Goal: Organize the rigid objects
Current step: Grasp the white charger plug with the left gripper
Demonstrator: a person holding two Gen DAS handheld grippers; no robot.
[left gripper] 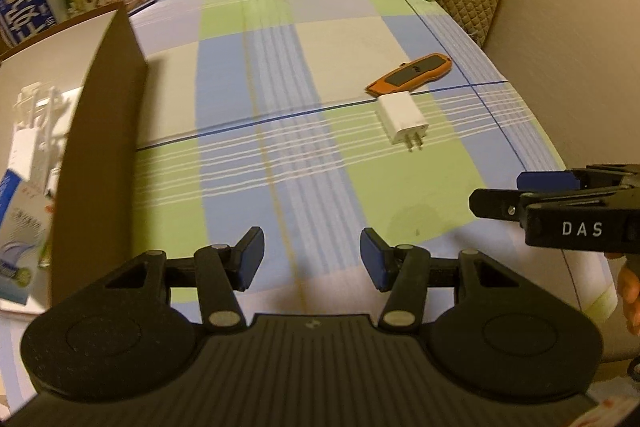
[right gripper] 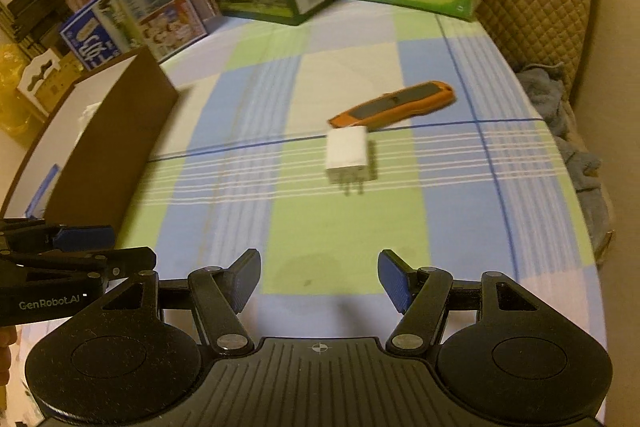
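Now both tongs (left gripper: 312, 259) (right gripper: 320, 281) open, empty; white charger (right gripper: 347, 154) w/ prongs, orange knife (right gripper: 396, 105).

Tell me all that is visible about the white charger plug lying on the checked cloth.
The white charger plug is a small, smooth block that looks like plastic, with rounded edges and two flat metal prongs at its near end. It lies flat on the checked cloth, prongs toward the cameras. Its far end sits against the tip of the orange utility knife; whether they really touch is unclear. No hand-held gripper touches it.
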